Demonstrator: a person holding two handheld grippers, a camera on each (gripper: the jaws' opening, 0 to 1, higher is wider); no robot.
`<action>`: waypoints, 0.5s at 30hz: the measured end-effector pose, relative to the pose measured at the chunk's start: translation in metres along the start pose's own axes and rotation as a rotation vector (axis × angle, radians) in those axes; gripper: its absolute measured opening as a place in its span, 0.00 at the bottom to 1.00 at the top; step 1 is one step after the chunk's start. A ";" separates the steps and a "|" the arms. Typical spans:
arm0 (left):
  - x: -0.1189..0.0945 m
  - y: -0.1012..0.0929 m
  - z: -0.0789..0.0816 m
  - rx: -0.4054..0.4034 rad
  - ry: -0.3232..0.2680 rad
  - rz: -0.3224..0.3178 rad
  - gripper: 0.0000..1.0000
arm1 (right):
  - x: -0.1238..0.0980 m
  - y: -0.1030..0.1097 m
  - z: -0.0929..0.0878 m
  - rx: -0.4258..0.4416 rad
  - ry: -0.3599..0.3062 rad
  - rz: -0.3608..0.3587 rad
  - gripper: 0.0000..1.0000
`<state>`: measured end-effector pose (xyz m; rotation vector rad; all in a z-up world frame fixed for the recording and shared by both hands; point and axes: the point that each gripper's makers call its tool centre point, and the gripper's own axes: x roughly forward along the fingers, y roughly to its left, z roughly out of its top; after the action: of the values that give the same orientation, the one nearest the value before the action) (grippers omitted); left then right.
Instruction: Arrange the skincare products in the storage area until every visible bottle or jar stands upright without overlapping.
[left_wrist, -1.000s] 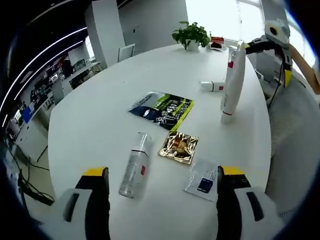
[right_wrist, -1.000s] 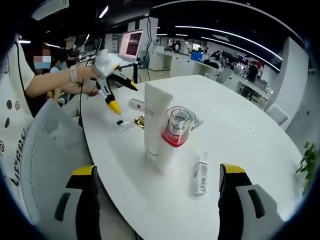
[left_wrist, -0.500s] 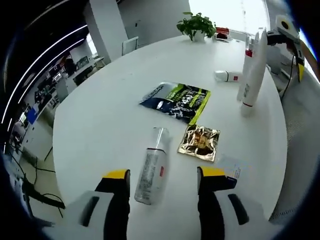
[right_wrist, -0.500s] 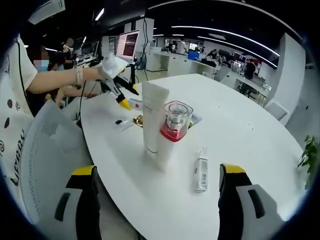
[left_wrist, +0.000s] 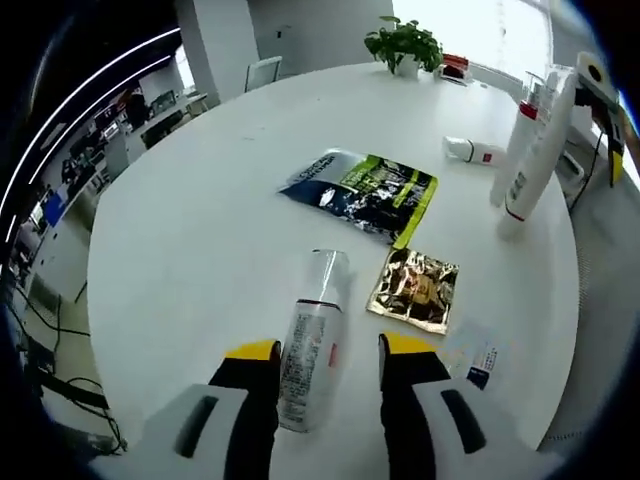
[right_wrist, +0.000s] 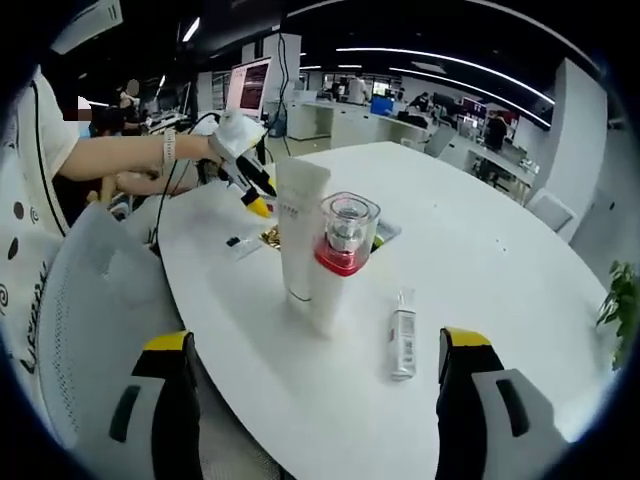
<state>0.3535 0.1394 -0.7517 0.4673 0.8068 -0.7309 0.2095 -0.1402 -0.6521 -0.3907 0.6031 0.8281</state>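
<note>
Step in hand: picking up the fallen clear spray bottle (left_wrist: 312, 340) to stand it up. Left tongs (left_wrist: 328, 352) narrowed to either side of its lower body, yellow tips just beside it; contact not certain (looks a hair short of a firm pinch). Bottle lies flat on the white worktop (left_wrist: 190, 230), clear cap end pointing away from the camera.

Next move, as a judgement: close fully on the label section, lift, swing the cap end up, set the base down on bare worktop. Round smooth body, so likely to roll or slip if gripped off-centre.

Right tongs (right_wrist: 312, 365) wide apart, holding nothing, hanging above the worktop edge. Ahead of them: white tube (right_wrist: 297, 236) upright, and touching or just in front of it a red-collared clear-capped bottle (right_wrist: 338, 262), also upright; cannot tell whether the two touch. Small white bottle (right_wrist: 402, 343) lies flat nearby, still to be stood up (prob. a job for the right side).

Around the grasp: gold foil sachet (left_wrist: 414, 290) just beside the bottle, small white-blue sachet (left_wrist: 476, 351) near the right tip, dark green-black packet (left_wrist: 367, 192) further off. Sachets crowd the landing spot on that side; open worktop on the other side looks safer. Potted plant (left_wrist: 405, 44) at far edge, well apart.
</note>
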 end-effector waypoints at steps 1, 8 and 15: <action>-0.002 -0.001 0.000 0.001 0.002 0.000 0.35 | 0.000 0.000 0.000 -0.001 0.000 -0.001 1.00; 0.010 0.003 -0.006 -0.020 0.041 -0.015 0.32 | 0.001 -0.001 0.001 0.003 -0.001 -0.003 1.00; 0.012 -0.001 -0.004 -0.035 0.035 -0.052 0.28 | 0.002 -0.002 0.001 0.007 0.005 0.000 1.00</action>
<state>0.3569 0.1364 -0.7632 0.4294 0.8657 -0.7572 0.2126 -0.1403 -0.6524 -0.3868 0.6103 0.8249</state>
